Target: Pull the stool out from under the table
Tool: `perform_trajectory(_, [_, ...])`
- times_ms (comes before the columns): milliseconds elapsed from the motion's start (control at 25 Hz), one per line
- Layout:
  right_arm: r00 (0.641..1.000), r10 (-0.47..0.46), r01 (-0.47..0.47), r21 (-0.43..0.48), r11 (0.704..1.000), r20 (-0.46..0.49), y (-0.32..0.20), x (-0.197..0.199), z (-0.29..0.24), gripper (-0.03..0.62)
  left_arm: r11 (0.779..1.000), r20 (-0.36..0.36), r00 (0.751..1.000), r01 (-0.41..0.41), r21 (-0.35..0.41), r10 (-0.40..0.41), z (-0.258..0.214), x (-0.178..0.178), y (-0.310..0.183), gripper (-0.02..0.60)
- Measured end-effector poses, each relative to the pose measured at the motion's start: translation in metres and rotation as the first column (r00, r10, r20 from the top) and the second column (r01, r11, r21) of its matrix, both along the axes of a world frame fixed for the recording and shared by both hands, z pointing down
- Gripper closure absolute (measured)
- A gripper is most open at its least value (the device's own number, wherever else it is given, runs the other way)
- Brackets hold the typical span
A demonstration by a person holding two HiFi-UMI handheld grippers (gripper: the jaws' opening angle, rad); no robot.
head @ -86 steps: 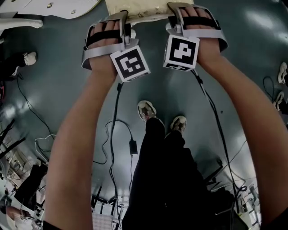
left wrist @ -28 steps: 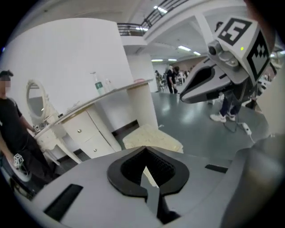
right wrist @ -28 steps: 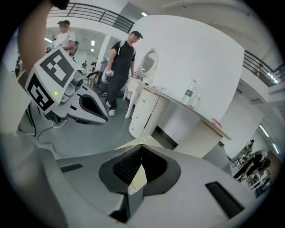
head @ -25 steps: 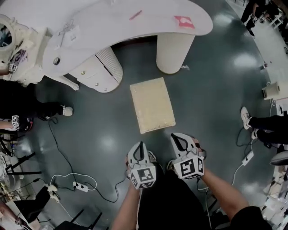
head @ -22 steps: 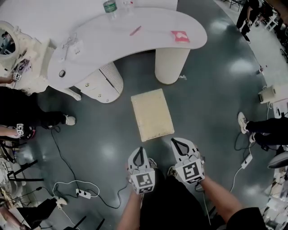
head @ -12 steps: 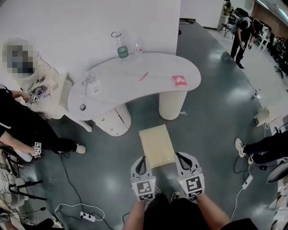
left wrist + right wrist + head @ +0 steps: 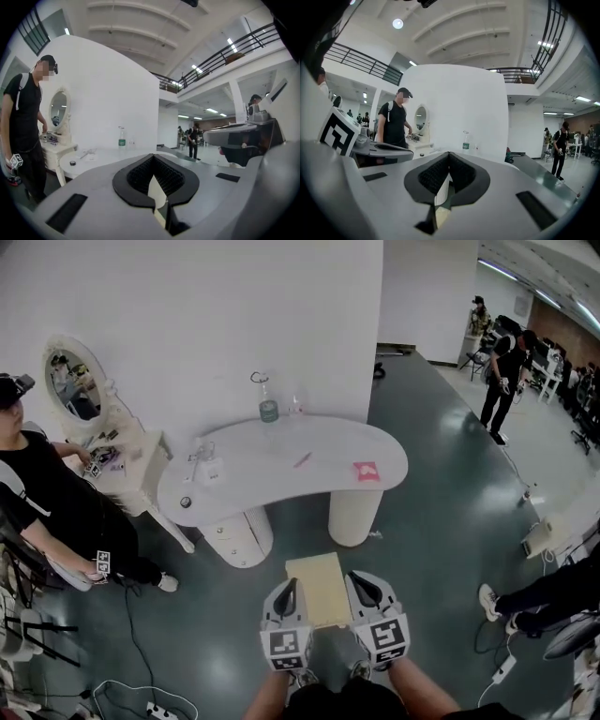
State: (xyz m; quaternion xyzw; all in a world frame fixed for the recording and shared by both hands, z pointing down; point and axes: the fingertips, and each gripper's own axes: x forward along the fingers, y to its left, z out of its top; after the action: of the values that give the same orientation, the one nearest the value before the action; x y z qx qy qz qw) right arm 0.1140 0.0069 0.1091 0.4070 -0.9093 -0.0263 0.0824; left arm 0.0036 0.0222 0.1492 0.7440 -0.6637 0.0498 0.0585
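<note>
Floor: dark, glossy, grey-green, spread across the whole hall. Wall: white and plain, set behind the furniture. Worktop: white, kidney-shaped, carried on a smooth round pedestal at the right and a ribbed pedestal at the left. Dressing table: white, fitted with an oval mirror, placed just left of the worktop. Bystander: dressed in black, positioned at the dressing table. Stool: cream rectangular top, stood on the open floor in front of the two pedestals, clear of the worktop's edge and not tucked beneath it; its near end is flanked and partly overlapped by both tongs in the head view. Left tongs: pressed together with nothing pinched, as shown in the left gripper view, where only a sliver of the cream stool is seen below the closed pads. Right tongs: likewise pressed together and empty, the stool again glimpsed below the pads. Marker cubes: one is mounted on each pair of tongs. Bottle: clear with a green label, upright at the worktop's far edge. Pink packet: laid flat near the worktop's right end. Red pen: laid near the worktop's middle.
</note>
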Motion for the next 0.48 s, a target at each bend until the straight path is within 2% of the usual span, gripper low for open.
perform_trajectory(240, [1.000,-0.016,0.015,0.051,0.999,0.002,-0.016,0.014,-0.020,0.588,0.997,0.016,1.000,0.001,0.082,-0.002,-0.042,0.018,-0.017,0.575])
perform_trajectory(480, [0.999,-0.019,0.018,0.047,0.999,0.029,-0.020,0.022,-0.028,0.588,0.996,0.000,1.000,-0.006,0.086,0.007,-0.051,0.036,-0.020,0.575])
